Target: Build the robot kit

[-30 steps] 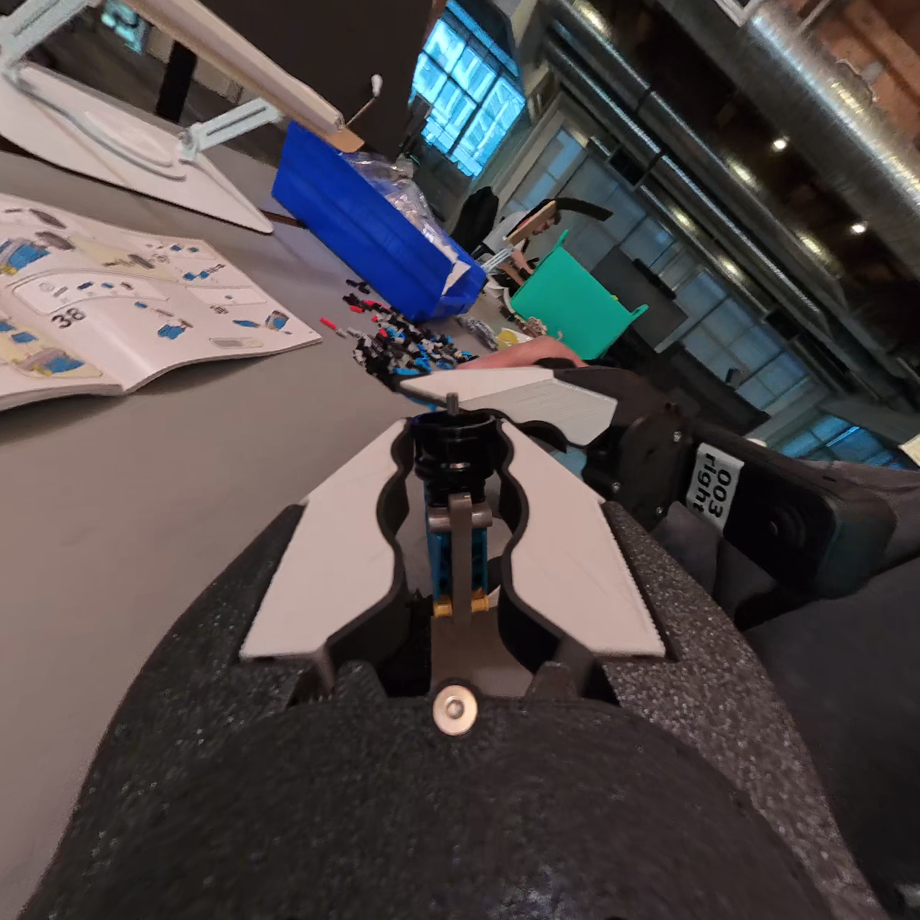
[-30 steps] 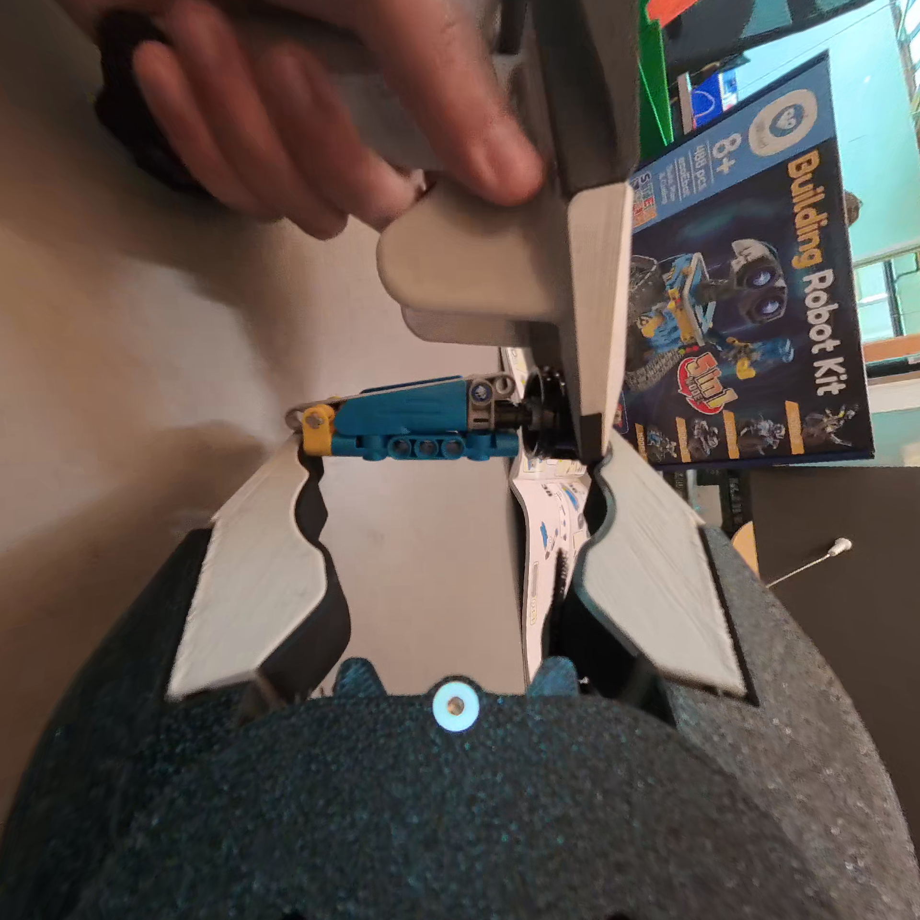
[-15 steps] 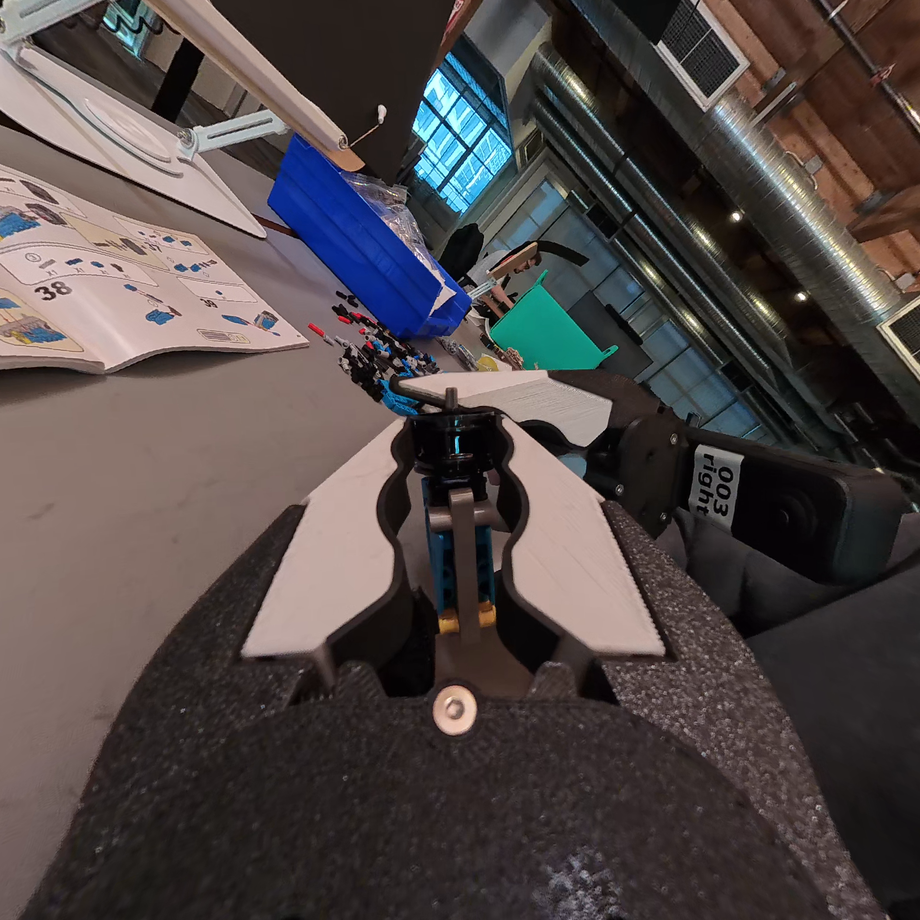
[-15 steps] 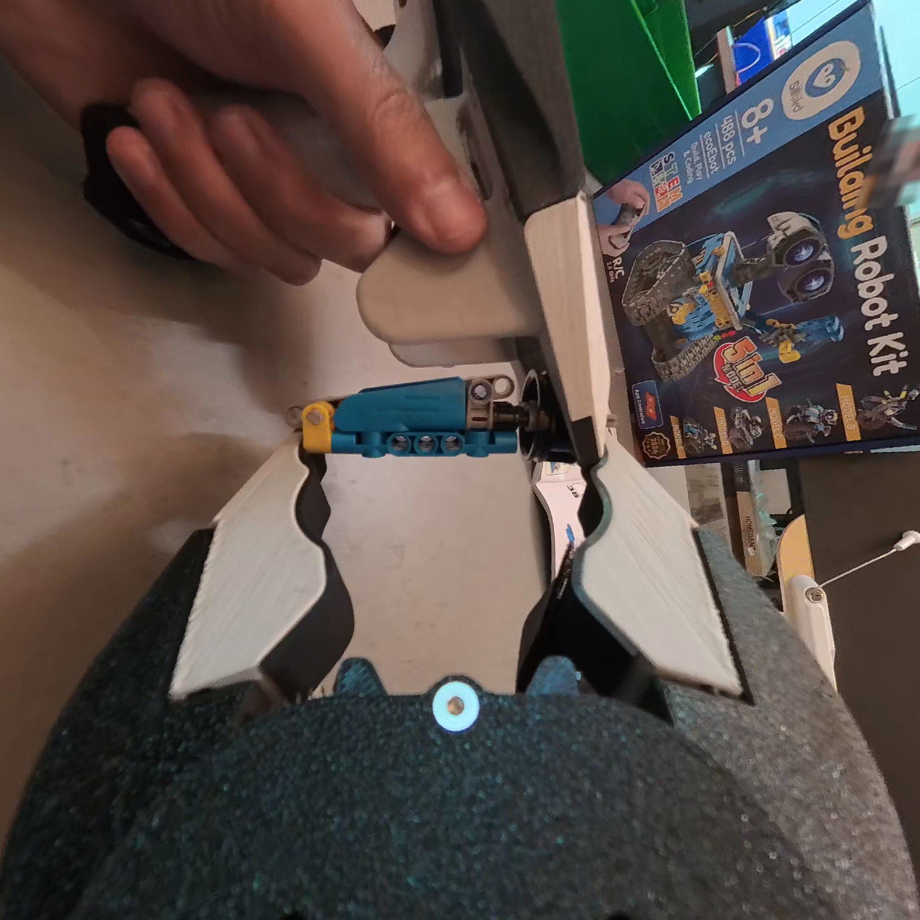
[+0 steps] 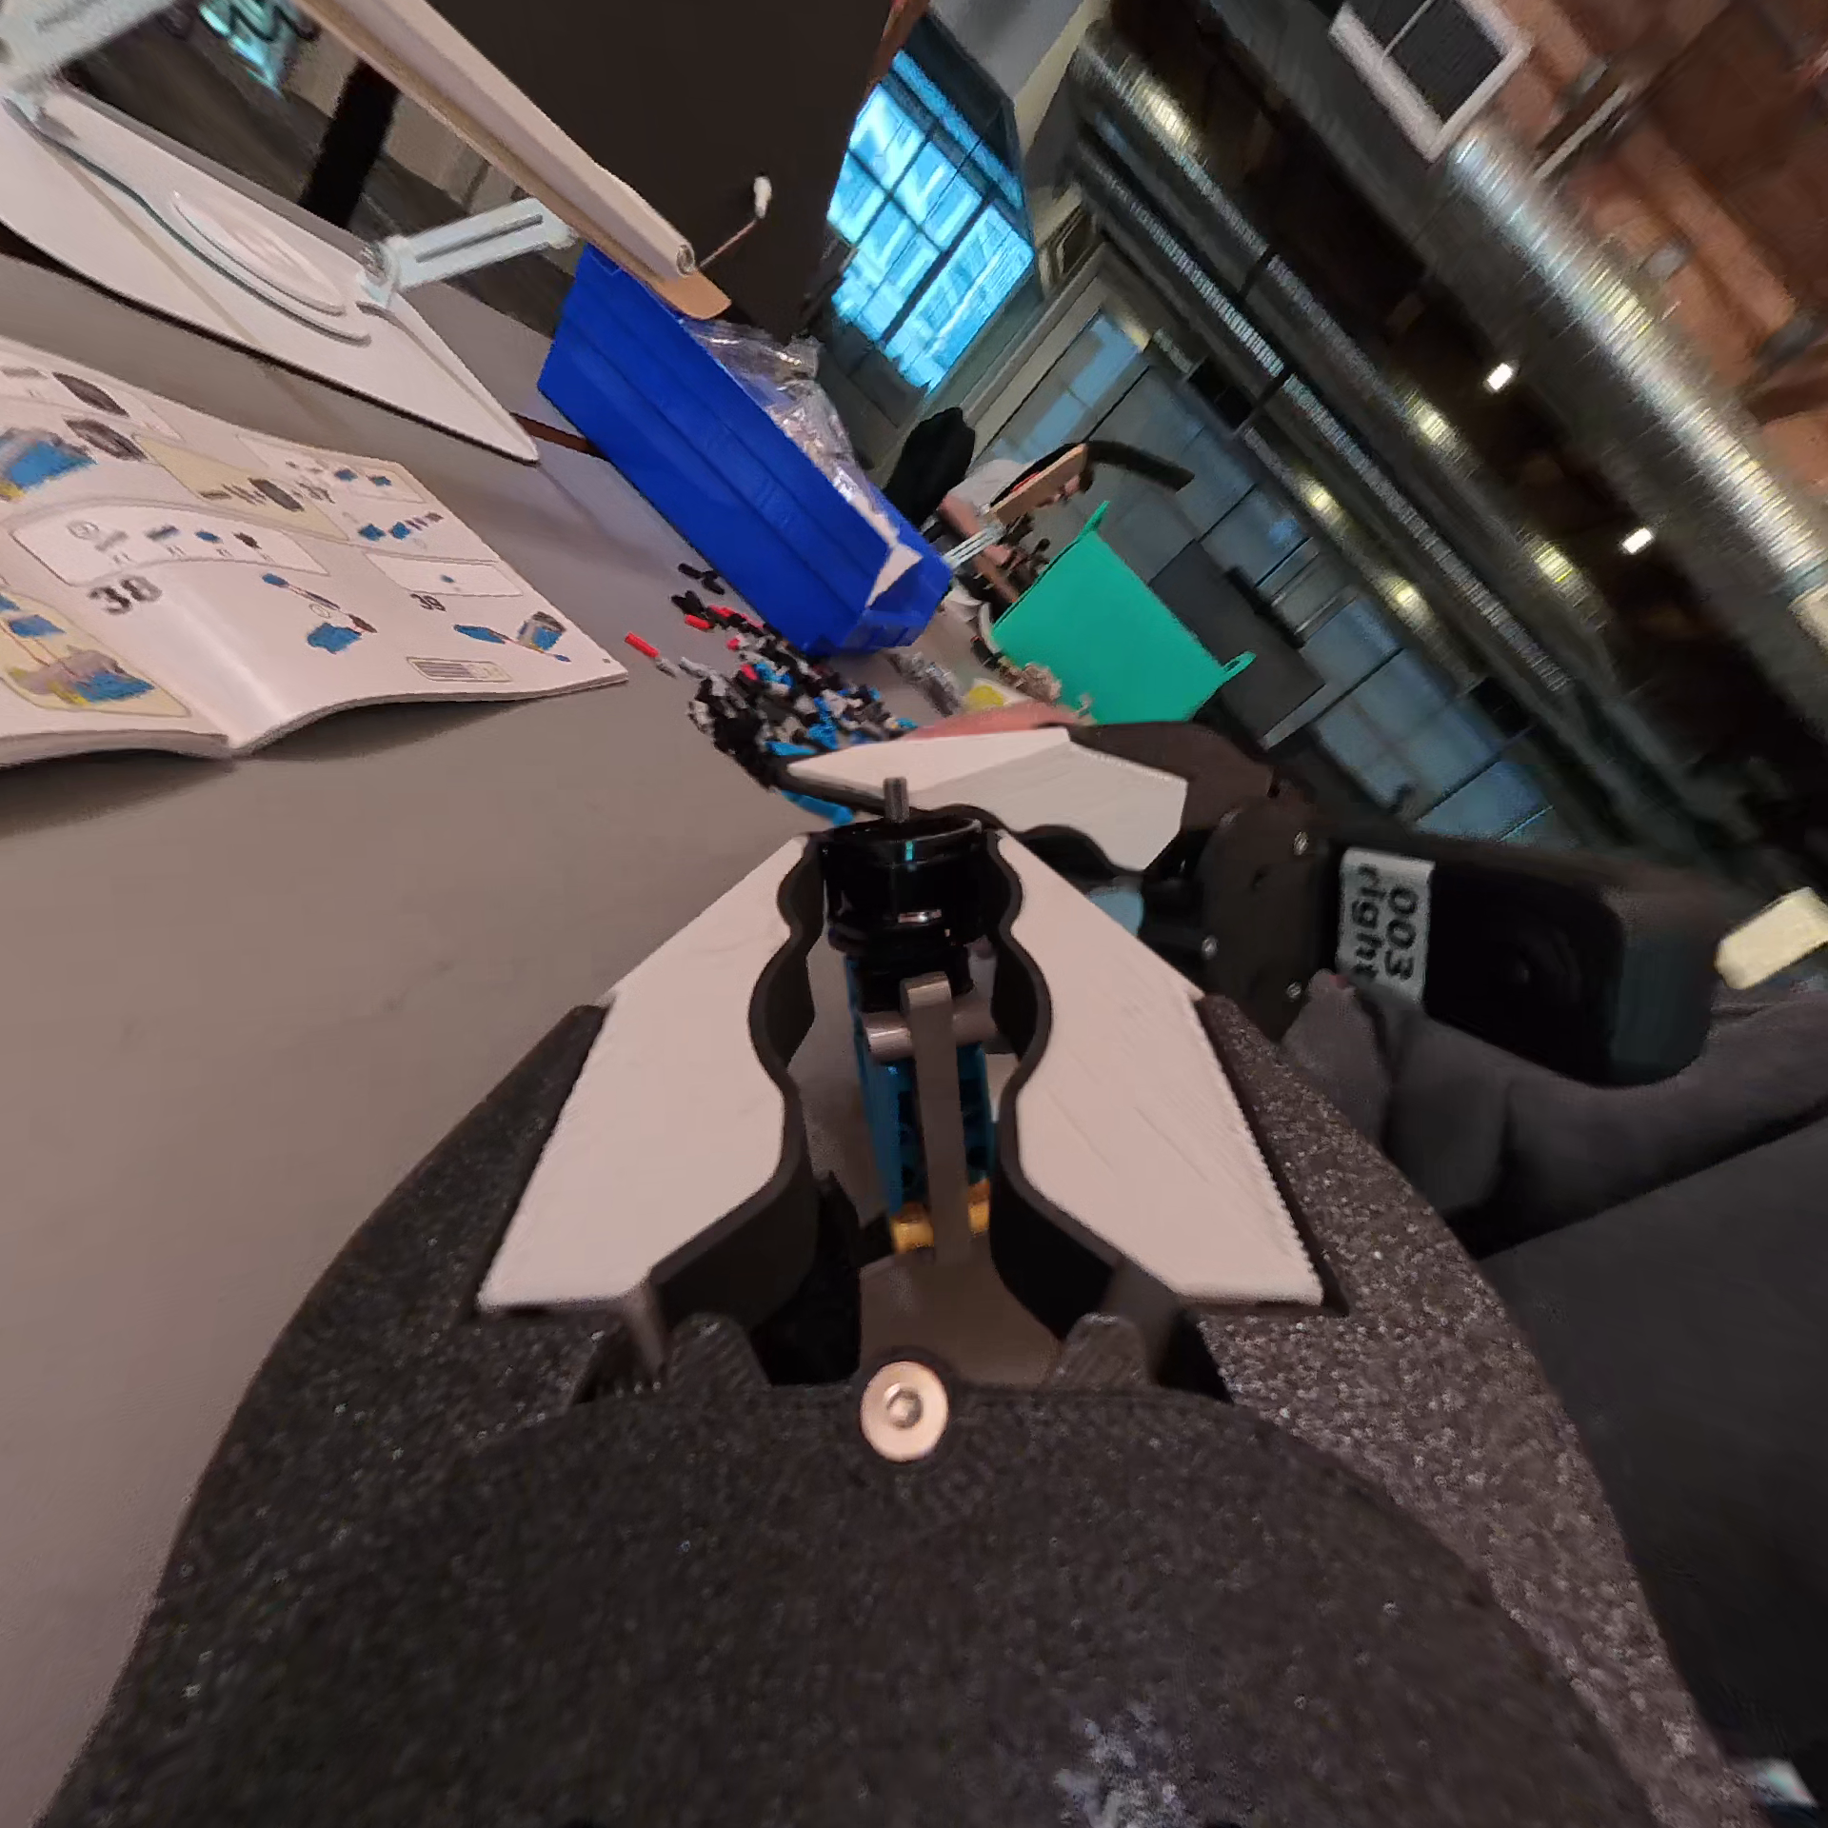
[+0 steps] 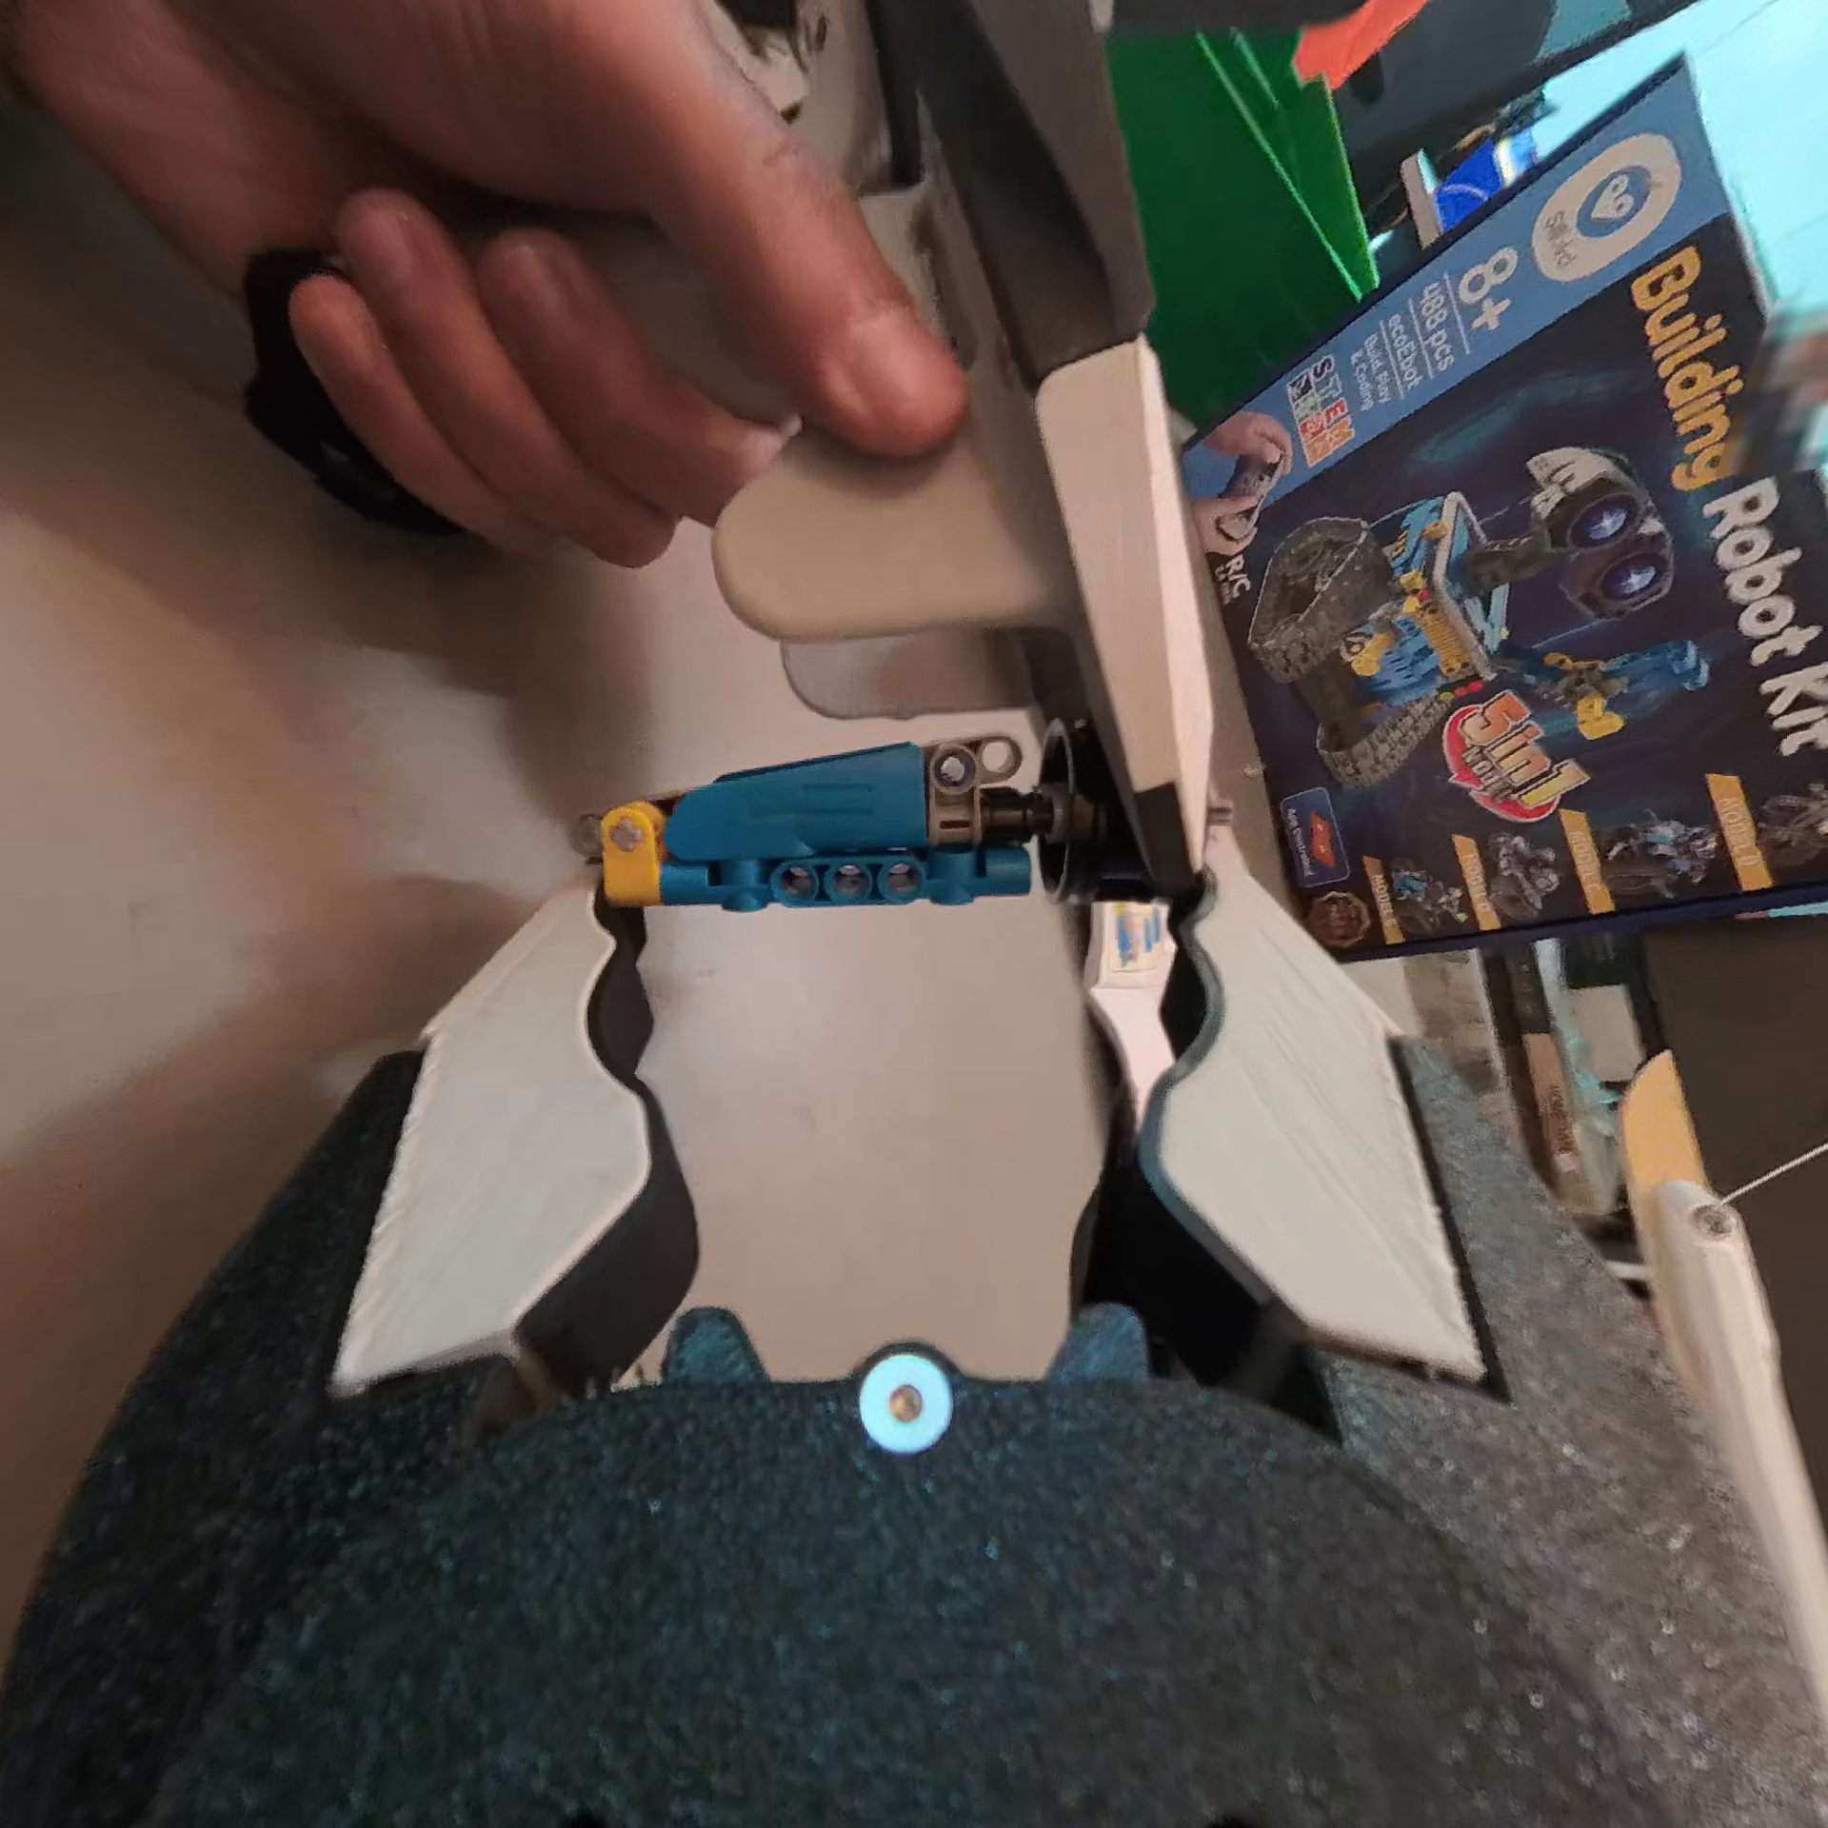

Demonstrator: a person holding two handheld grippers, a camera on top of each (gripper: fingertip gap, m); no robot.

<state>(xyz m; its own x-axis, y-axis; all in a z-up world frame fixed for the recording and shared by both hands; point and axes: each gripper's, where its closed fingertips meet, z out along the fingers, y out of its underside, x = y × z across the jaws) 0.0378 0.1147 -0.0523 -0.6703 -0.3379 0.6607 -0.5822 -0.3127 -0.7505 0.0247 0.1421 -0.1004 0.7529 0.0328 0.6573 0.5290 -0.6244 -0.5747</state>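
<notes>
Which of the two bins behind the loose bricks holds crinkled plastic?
The blue bin, left of the green bin; clear plastic bags poke from its top.

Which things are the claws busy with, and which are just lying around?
Busy:
left claw, shut on the blue-and-yellow plastic brick piece with a black wheel
right claw, open, tips by its ends

Lying about:
open paper instruction booklet
blue plastic bin
pile of small loose bricks
dark-blue cardboard kit box
</notes>
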